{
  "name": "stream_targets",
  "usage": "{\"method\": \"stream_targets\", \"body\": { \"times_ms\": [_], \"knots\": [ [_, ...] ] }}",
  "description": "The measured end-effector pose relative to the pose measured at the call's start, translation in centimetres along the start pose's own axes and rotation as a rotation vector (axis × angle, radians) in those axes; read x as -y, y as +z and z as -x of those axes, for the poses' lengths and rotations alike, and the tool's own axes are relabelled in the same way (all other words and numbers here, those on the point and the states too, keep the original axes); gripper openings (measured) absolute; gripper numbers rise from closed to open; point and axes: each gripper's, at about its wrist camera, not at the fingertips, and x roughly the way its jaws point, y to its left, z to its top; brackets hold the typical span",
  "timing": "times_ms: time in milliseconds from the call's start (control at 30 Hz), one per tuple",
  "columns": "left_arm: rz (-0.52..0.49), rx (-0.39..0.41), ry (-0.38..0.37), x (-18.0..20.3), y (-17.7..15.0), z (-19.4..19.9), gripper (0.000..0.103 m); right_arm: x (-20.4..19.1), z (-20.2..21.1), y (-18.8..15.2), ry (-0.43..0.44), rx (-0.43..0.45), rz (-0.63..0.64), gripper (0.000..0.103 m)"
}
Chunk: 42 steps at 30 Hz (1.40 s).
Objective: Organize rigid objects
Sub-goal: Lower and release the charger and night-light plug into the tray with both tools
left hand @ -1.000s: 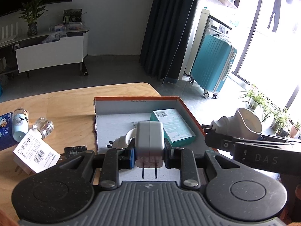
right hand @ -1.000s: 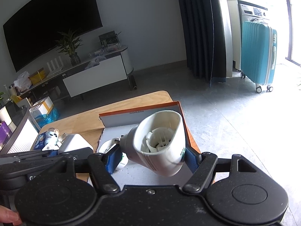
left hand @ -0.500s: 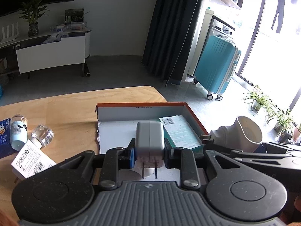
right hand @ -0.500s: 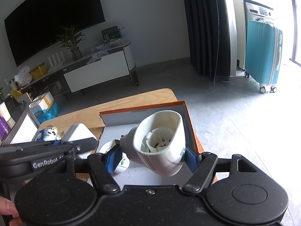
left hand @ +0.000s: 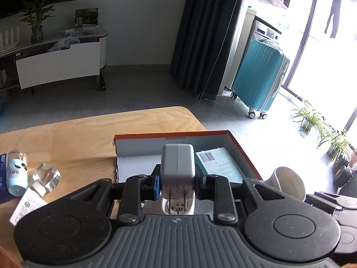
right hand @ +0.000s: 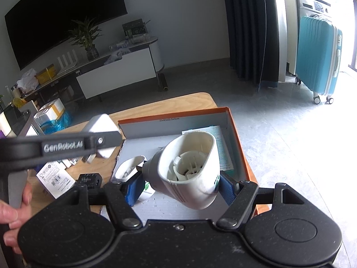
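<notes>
My left gripper (left hand: 177, 182) is shut on a white two-prong charger (left hand: 177, 165) and holds it above the near end of the orange-rimmed box (left hand: 243, 154). The charger also shows in the right wrist view (right hand: 101, 127). My right gripper (right hand: 178, 186) is shut on a white cup-shaped plug-in device (right hand: 189, 169), held over the same box (right hand: 236, 134); the device shows at the right of the left wrist view (left hand: 287, 183). In the box lie a teal carton (left hand: 217, 163) and a white round device (right hand: 130, 167).
On the wooden table (left hand: 78, 134) left of the box lie a small blue-white bottle (left hand: 15, 174), a clear glass bottle (left hand: 46, 177), a white labelled adapter (right hand: 54, 178) and a black adapter (right hand: 90, 178). A teal suitcase (left hand: 258, 80) stands on the floor beyond.
Both grippers have lifted and drawn back, so the box looks farther off. The left gripper with its charger now crosses the left side of the right wrist view.
</notes>
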Motion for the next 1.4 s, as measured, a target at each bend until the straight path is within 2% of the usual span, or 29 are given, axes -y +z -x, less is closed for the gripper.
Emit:
{"method": "stream_targets", "body": {
  "times_ms": [167, 567, 700, 900, 1033, 1233, 1400],
  "knots": [
    [-0.006, -0.019, -0.009, 0.2, 1.0, -1.4, 0.028, -0.2, -0.8, 0.2, -0.03, 0.02, 0.002, 0.088],
    [-0.021, -0.101, -0.059, 1.5, 2.0, -5.5, 0.029, 0.9, 1.4, -0.5, -0.054, 0.083, -0.027, 0.088],
    [-0.012, -0.099, -0.09, 1.6, 2.0, -5.1, 0.039, 0.6, 1.6, -0.4, -0.051, 0.087, -0.02, 0.088],
    [0.007, -0.071, -0.051, 0.1, 2.0, -2.8, 0.041, 0.1, 2.3, -0.6, -0.039, 0.101, -0.014, 0.088],
    [0.002, -0.05, 0.001, -0.4, 1.5, -0.5, 0.053, -0.8, 2.5, -0.7, -0.025, 0.097, 0.003, 0.088],
    [0.011, -0.031, 0.073, -1.3, 0.3, 2.2, 0.067, -2.8, 2.6, -0.9, -0.007, 0.088, 0.038, 0.089],
    [0.041, -0.03, 0.124, -2.6, -0.8, 3.6, 0.073, -4.1, 2.4, -1.0, -0.004, 0.073, 0.067, 0.089]
  ]
}}
